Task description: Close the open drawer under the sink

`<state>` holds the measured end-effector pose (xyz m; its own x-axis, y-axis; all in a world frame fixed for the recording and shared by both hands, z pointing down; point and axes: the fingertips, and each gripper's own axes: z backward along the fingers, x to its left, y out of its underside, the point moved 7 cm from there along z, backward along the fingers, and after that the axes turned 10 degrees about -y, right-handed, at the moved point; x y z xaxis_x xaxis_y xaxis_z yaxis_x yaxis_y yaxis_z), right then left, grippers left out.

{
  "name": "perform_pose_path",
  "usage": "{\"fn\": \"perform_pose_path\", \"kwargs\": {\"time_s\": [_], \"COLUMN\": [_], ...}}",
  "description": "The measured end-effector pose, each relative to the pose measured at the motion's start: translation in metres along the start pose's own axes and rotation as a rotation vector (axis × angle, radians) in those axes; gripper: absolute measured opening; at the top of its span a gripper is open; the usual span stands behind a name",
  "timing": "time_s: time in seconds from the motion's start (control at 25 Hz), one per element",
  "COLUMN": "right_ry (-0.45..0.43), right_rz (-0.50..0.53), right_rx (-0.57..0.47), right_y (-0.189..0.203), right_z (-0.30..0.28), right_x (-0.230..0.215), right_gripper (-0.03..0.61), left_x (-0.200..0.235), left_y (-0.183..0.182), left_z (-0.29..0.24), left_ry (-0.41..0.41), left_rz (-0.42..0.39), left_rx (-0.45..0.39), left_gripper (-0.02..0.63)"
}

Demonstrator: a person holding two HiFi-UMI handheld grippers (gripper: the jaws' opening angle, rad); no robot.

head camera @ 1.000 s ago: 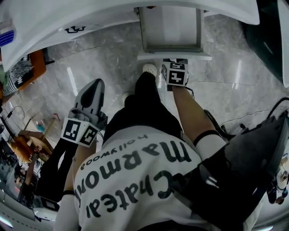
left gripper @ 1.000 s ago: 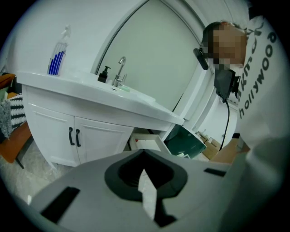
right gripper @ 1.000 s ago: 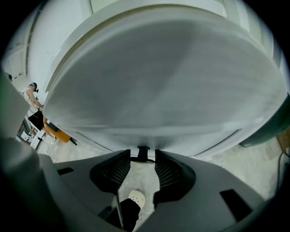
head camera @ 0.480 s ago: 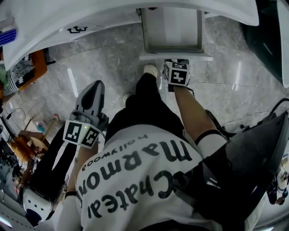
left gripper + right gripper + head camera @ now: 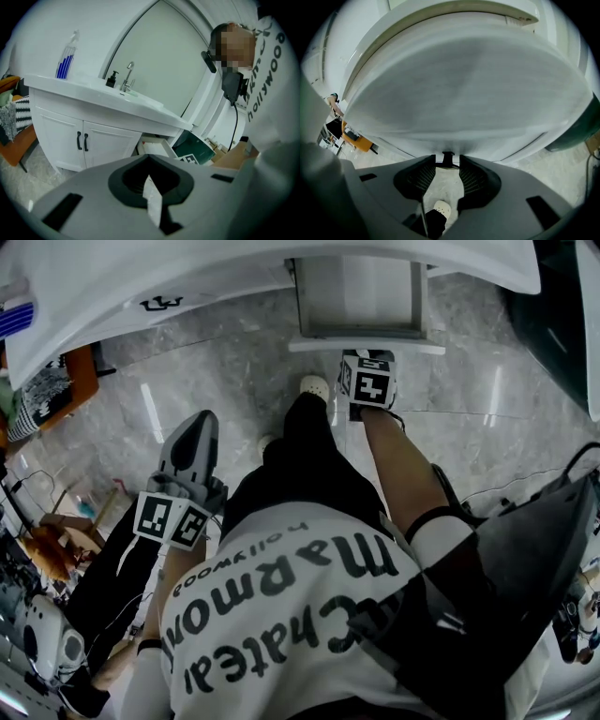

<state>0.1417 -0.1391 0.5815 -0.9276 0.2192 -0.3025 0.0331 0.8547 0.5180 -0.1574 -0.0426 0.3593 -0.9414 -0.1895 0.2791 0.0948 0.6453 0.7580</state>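
- Found the drawer (image 5: pixel 356 294) pulled out from under the white sink counter (image 5: pixel 187 277) — open, inside pale and bare in the head view, white front panel (image 5: pixel 366 346) turned toward the person.
- Logged the right gripper (image 5: pixel 447 161) directly at the drawer's front, with its marker cube (image 5: pixel 370 381) just short of that panel in the head view.
- Read the right jaws as parted. Saw the drawer's small dark handle (image 5: pixel 447 157) in the gap at the fingertips, with light on both sides of it, so not clamped.
- Noted the drawer's front filling most of the right gripper view.
- Placed the left gripper (image 5: pixel 195 420) well apart from the drawer, off to the drawer's left and nearer the person, above the grey marble floor (image 5: pixel 234 362).
- Read the left jaws as pressed together with nothing held — only a thin pale sliver low in the seam.
- Saw, in the left gripper view, two cabinet doors (image 5: pixel 89 140) with black pulls to the left of the drawer, and a faucet (image 5: pixel 127 77) and a dark pump bottle (image 5: pixel 111 79) above and left of it.
- Saw a clear spray bottle (image 5: pixel 65 58) with blue inside farther left again of the drawer.
- Noted a dark green object (image 5: pixel 194 150) just right of the drawer in that view. Could not tell what it was.
- Marked a white shoe (image 5: pixel 312 385) on the floor near the drawer's front, beside the right gripper.
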Motion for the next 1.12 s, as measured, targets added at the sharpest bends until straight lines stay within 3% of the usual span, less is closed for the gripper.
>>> {"fn": "perform_pose_path", "kwargs": {"time_s": [1.12], "right_ry": [0.012], "right_rz": [-0.001], "right_rx": [-0.006], "right_y": [-0.020], "right_z": [-0.012], "right_x": [-0.004], "right_gripper": [0.166], "left_x": [0.009], "left_y": [-0.007], "left_z": [-0.002], "left_ry": [-0.031], "left_rz": [-0.003], "left_rx": [-0.024], "left_gripper": [0.008]}}
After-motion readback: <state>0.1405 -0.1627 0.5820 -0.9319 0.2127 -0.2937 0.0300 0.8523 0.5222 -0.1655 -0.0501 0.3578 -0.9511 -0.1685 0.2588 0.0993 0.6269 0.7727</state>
